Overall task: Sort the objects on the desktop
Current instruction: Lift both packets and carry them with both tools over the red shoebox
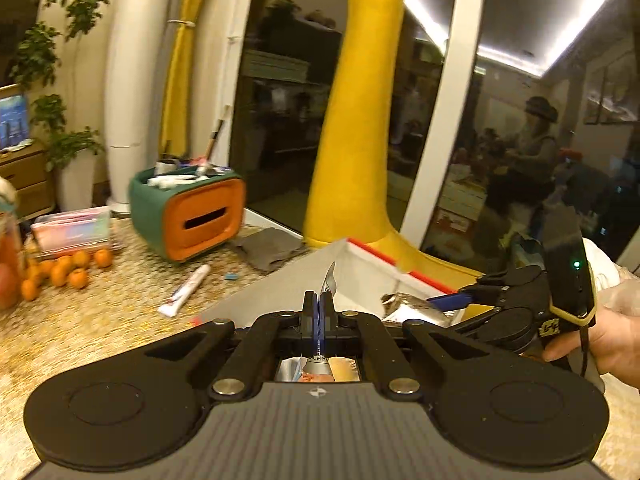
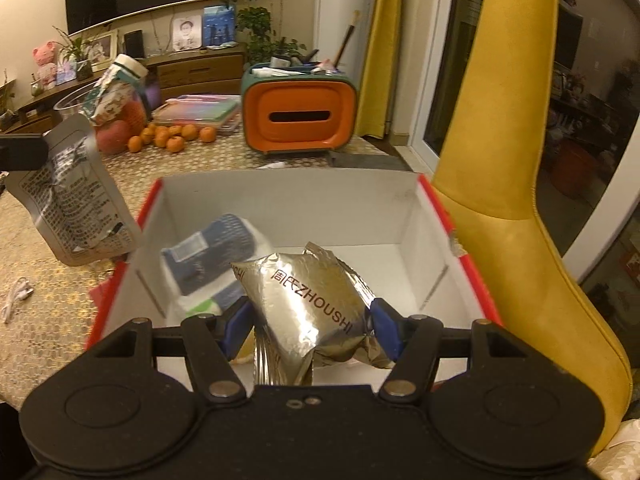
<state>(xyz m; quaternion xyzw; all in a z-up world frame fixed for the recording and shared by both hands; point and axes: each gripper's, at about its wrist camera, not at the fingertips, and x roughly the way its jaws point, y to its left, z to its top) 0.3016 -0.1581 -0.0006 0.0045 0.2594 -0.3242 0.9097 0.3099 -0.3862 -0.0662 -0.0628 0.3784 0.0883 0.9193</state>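
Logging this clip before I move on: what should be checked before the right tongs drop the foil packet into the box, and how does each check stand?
1. Right tongs grip the foil packet: ok.
2. Packet is over the box: ok.
3. Room in the box beside the blue pack: ok.
4. Left tongs hold their printed pouch firmly: ok, pinched by its edge.
5. Pouch is clear of the box opening: ok, it hangs outside the left wall.
6. Packet sealed: cannot tell.
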